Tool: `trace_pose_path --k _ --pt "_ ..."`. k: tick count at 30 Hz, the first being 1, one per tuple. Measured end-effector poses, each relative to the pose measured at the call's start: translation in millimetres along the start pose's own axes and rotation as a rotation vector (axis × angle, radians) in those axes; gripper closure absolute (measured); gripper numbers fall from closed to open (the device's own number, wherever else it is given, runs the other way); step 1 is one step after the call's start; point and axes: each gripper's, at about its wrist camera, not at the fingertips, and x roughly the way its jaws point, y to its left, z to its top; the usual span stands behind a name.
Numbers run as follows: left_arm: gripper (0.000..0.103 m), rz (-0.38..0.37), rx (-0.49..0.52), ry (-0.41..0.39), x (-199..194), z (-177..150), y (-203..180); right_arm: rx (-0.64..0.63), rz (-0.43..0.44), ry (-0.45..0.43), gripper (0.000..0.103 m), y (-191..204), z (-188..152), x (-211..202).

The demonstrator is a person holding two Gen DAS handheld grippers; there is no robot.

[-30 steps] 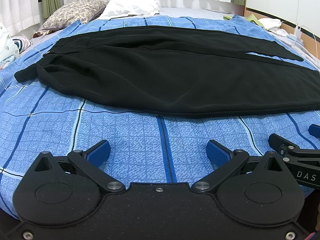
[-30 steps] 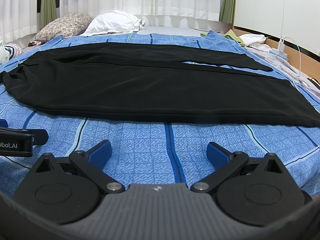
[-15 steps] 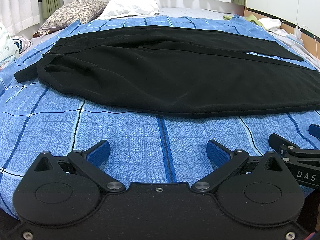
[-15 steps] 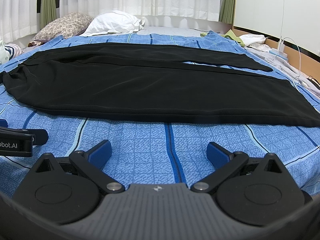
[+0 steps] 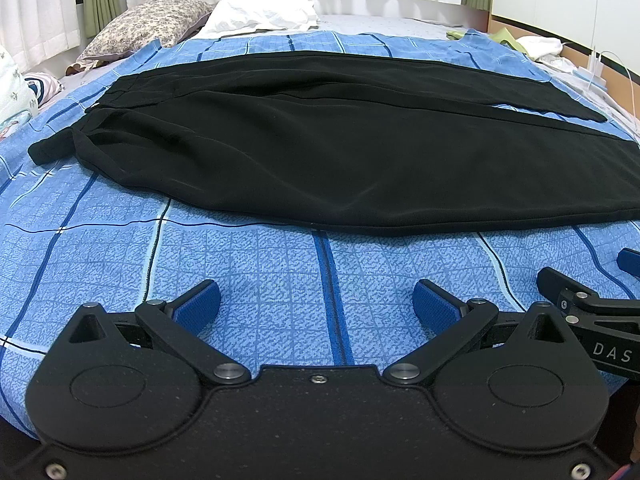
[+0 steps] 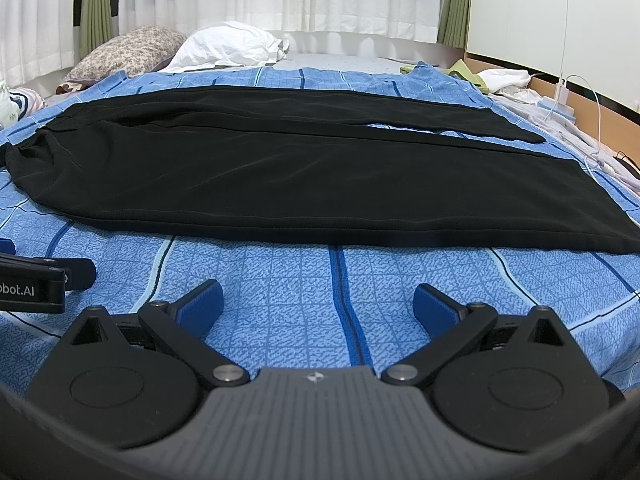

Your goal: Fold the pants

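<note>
Black pants lie spread flat across the blue checked bedspread, waist to the left and legs to the right; they also show in the right wrist view. My left gripper is open and empty, hovering over the bedspread short of the pants' near edge. My right gripper is open and empty too, just to the right of the left one, also short of the near edge. The right gripper's side shows at the left view's right edge.
A floral pillow and a white pillow lie at the head of the bed. Clothes, a charger and cables sit along the wooden edge at the right. Curtains hang behind.
</note>
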Motion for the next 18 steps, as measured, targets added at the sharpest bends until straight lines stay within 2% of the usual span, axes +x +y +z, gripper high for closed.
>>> trace_pose_path --k 18 --pt "0.0 -0.001 0.009 -0.013 4.1 -2.4 0.6 0.006 0.002 0.01 0.0 0.4 2.7 0.7"
